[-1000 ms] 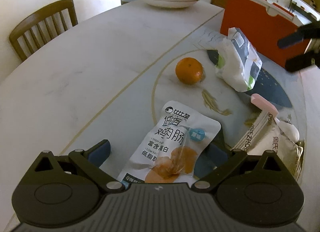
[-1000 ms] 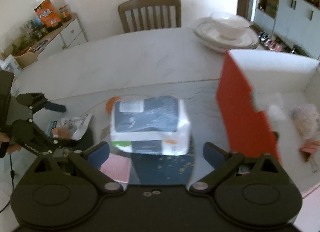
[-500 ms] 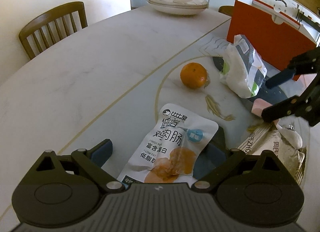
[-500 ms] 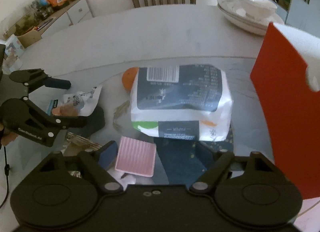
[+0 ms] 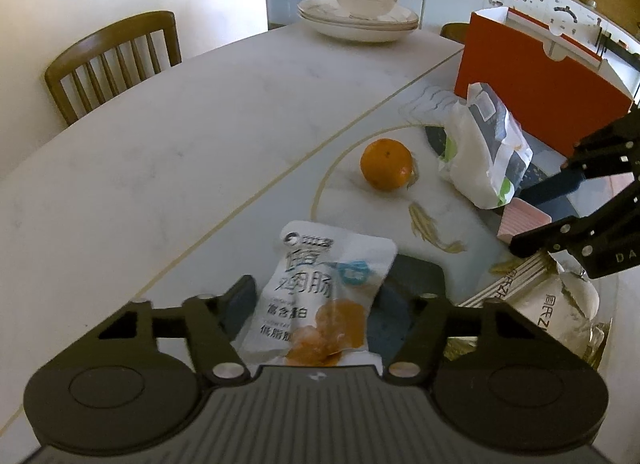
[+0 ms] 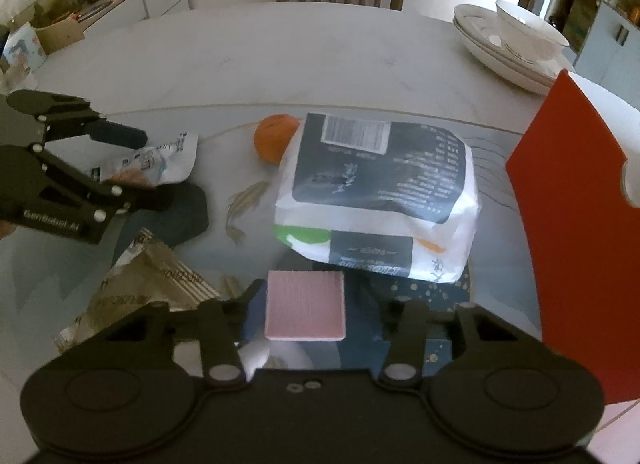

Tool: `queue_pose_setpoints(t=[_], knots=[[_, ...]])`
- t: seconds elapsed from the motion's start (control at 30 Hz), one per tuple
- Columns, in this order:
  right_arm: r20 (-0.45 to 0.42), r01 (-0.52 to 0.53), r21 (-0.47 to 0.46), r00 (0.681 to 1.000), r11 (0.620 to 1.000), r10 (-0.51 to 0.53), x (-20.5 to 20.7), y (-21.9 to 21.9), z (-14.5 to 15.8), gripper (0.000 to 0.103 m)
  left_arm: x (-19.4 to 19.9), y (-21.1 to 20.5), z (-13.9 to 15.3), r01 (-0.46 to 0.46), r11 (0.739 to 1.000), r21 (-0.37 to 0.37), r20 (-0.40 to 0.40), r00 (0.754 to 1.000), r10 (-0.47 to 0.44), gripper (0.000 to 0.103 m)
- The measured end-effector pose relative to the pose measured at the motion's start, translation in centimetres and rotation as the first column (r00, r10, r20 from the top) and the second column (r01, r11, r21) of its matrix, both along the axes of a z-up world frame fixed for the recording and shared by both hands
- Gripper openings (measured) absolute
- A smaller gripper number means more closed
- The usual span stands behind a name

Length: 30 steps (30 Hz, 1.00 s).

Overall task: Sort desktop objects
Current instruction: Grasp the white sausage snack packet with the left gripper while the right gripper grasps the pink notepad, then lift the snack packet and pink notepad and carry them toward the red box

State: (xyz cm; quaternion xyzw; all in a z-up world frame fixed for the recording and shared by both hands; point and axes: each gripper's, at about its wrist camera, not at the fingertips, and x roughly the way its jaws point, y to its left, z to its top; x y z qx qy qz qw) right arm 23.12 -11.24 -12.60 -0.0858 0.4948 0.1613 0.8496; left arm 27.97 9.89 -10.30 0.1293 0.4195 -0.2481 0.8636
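So the left gripper [image 5: 316, 300] has its fingers spread wide, and the white snack pouch [image 5: 320, 296] lies flat on the table [image 5: 160, 152] right in the gap between them, printed side up. Neither pad looks to be pressing the pouch, though at the right finger it's hard to tell.

The right gripper [image 6: 320, 304] is also wide open, with the pink pad [image 6: 305, 306] lying between its fingers, closer to the left finger and with a clear gap to the right one. Just past the pink pad is the white tissue pack [image 6: 376, 200], lying on its side, and the orange [image 6: 276, 138] peeks out behind its far left corner. The red box [image 6: 568, 232] stands upright off to the right. A crinkly tan snack bag [image 6: 148, 284] lies near the left finger.
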Motion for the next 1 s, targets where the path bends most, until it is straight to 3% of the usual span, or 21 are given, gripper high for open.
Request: queue_pose_setpoints(t=[0.13,0.57,1.0], knots=[[-0.002,0.002,0.000,1.000,1.000,-0.002,-0.1,-0.1,0.1,0.040,0.1,-0.2,0.1,-0.010,1.000,0.005,-0.002,1.000,0.010,0.061],[0.015,0.058,0.049,0.998,0.997,-0.059,-1.5,-2.9,1.2,0.040,-1.3,-0.6,0.7,-0.068,0.998,0.001,-0.013,0.998,0.068,0.059],[0.061,0.093,0.089,0.993,0.992,-0.098,-4.0,-6.3,3.8,0.040,-5.4,-2.3,4.2,-0.114,0.993,-0.038,-0.010,0.993,0.114,0.059]])
